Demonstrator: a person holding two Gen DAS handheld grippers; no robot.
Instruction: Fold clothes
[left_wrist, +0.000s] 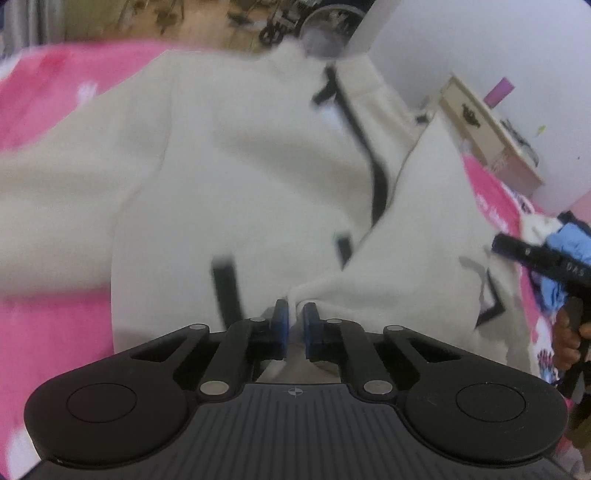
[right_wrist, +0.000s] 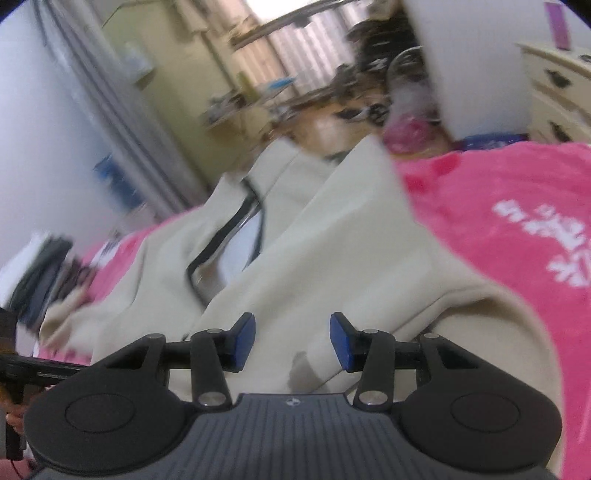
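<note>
Here the left gripper (left_wrist: 295, 314) pinches the jacket (left_wrist: 229, 177) hem (for lifting, likely); the right gripper (right_wrist: 291, 332) hovers near, jaws wide.

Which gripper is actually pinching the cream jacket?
The left gripper: its blue pads are closed on a bunched fold of the jacket. The right gripper is open, gripping nothing.

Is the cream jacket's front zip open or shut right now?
Open. The cream jacket lies on the pink blanket with its black-edged front panels parted, lining showing between them.
</note>
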